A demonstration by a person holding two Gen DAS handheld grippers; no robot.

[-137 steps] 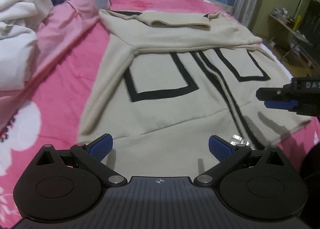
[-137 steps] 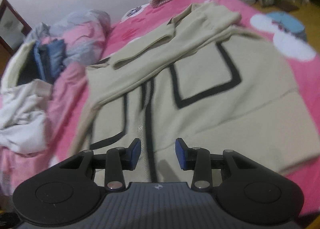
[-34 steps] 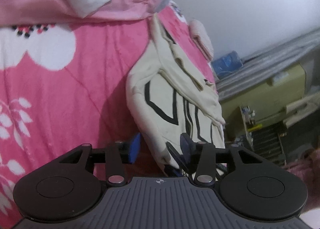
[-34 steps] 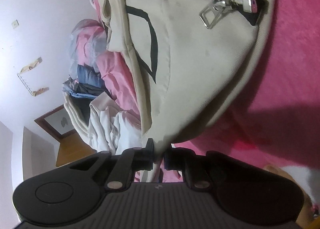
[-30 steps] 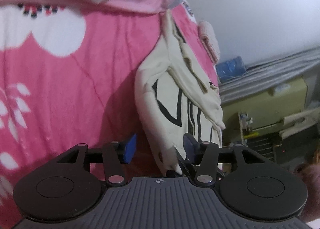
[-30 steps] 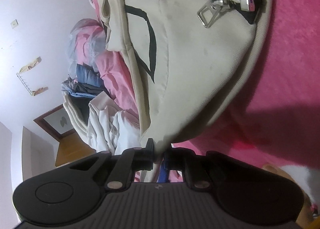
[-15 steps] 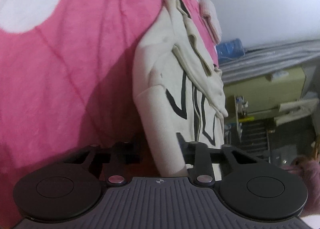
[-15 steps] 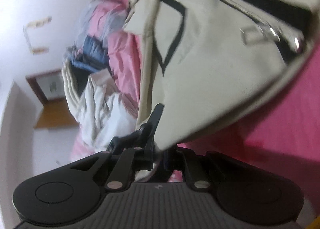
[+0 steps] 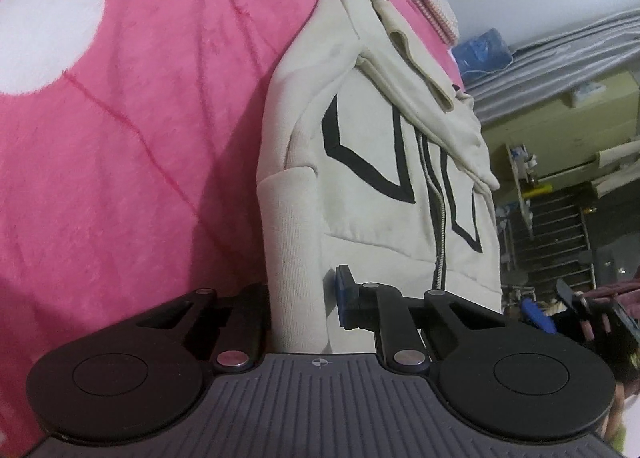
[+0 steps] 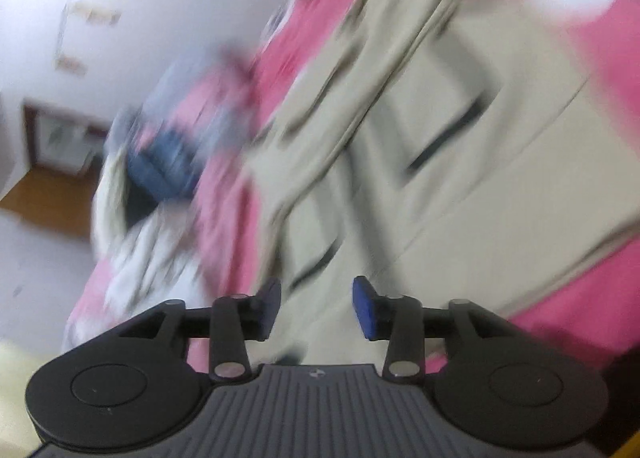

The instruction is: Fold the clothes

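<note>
The left gripper (image 9: 300, 298) is closing on the ribbed hem of the cream zip jacket (image 9: 372, 194) lying on the pink bed (image 9: 140, 118); the right gripper (image 10: 316, 306) is opening, empty, above it.

Left wrist view low and close along cream jacket (image 9: 360, 186), right wrist view higher, blurred, both sharing jacket and pink bedspread (image 9: 140, 118)

Zip-up jacket (image 9: 360, 178) lies spread on the bed blanket (image 9: 140, 118), sleeves folded across its upper part. Its ribbed hem corner sits between the left gripper (image 9: 302, 298) fingers. Folded knit (image 9: 432, 6) lies on the bed beyond the collar. Clothes pile (image 10: 160, 186) heaped left of the jacket. Right gripper (image 10: 316, 308) hangs above the jacket, apart from it.
</note>
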